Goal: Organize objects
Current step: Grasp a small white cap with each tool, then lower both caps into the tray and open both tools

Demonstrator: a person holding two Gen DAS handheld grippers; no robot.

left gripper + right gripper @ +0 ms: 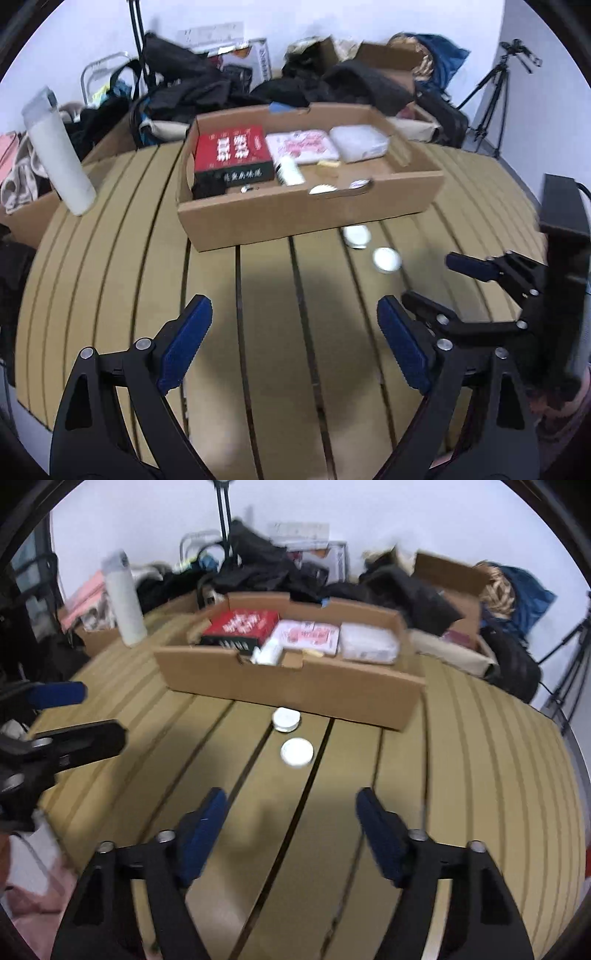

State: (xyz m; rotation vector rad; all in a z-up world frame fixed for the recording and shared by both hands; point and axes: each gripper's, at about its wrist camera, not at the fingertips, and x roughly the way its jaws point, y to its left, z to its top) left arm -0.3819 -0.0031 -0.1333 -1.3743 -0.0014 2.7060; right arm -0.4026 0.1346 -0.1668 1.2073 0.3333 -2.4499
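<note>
Both jaws hang released and empty above a slatted tan counter [461,775]. The left jaws [293,332] are spread wide; ahead of them and a little to their right lie two small white round containers, the nearer container [386,260] and the farther container [356,236], close together but apart. The right jaws [291,825] are likewise parted, with the same two containers straight ahead, the farther one just beside the front wall of a shallow cardboard tray [288,685]. Inside the tray sit a red-and-black box [232,155], a pink-patterned packet [301,146], a clear wrapped packet [358,142] and a small white bottle [290,171]. A tall white flask [59,155] stands far left of the left jaws.
</note>
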